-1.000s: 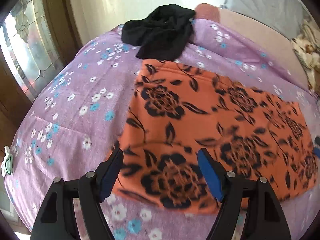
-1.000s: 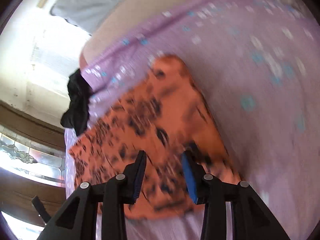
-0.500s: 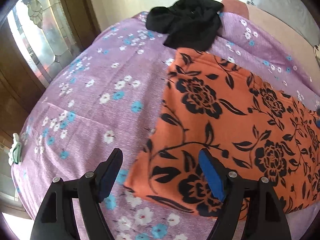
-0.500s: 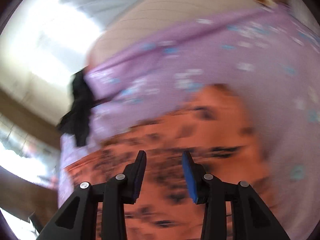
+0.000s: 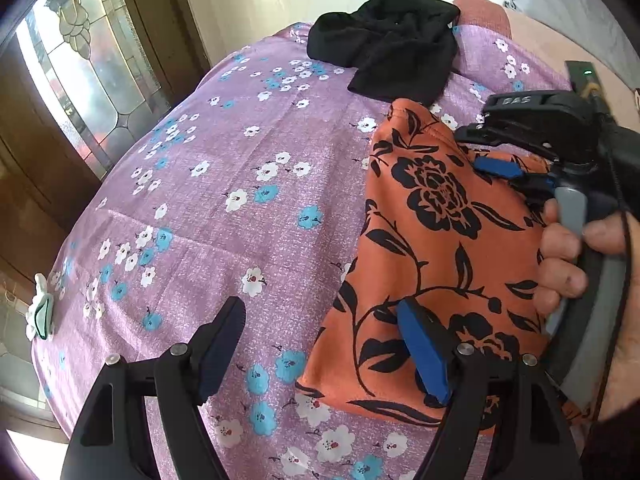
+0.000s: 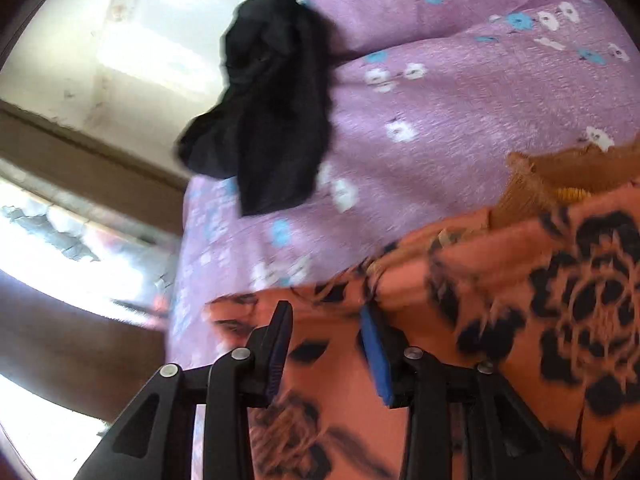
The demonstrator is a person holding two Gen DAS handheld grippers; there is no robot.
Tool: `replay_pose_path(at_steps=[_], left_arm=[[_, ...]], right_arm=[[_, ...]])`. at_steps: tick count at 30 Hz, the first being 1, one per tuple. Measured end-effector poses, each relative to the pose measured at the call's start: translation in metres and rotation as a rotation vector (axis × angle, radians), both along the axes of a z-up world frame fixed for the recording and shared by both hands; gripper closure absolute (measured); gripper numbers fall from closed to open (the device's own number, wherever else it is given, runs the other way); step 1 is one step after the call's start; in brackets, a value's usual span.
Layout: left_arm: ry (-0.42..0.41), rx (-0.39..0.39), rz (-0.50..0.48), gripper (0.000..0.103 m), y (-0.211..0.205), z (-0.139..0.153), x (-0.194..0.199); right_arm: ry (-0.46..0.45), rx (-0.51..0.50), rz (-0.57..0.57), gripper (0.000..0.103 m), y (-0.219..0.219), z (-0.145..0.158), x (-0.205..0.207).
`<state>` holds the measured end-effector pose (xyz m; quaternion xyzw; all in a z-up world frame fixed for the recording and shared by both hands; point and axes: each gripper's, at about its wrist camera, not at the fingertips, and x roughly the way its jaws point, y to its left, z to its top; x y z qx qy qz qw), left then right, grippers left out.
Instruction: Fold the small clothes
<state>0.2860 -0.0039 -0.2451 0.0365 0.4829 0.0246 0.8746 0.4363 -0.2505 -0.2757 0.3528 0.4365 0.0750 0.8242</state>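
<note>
Both grippers stand open: the left gripper (image 5: pixel 320 344) straddles the orange floral garment's (image 5: pixel 432 248) near corner, the right gripper (image 6: pixel 326 344) over its far edge; pinch both corners squarely, short of the black garment (image 5: pixel 392 44).

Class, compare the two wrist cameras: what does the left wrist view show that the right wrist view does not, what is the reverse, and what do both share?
Left wrist only: the left gripper, open, the person's hand holding the other tool, and a white clip.
Right wrist only: the orange cloth's turned-up plain underside.
Both: the right gripper, orange floral cloth, black garment and purple flowered sheet.
</note>
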Motion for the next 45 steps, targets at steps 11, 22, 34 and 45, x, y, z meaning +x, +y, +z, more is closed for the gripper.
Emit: replay_pose_path(at_steps=[11, 22, 34, 45], left_arm=[[-0.232, -0.068, -0.176, 0.023, -0.047, 0.05, -0.056], [-0.489, -0.124, -0.269, 0.005, -0.09, 0.116, -0.178], [-0.611, -0.061, -0.346, 0.0, -0.104, 0.169, -0.273], [-0.604, 0.034, -0.274, 0.0, -0.124, 0.171, -0.281]], right_arm=[[-0.11, -0.293, -0.004, 0.051, -0.085, 0.109, -0.203], [-0.518, -0.619, -0.316, 0.036, -0.115, 0.188, -0.437], [-0.576, -0.547, -0.354, 0.017, -0.11, 0.183, -0.493], [-0.685, -0.685, -0.311, 0.017, -0.096, 0.187, -0.504]])
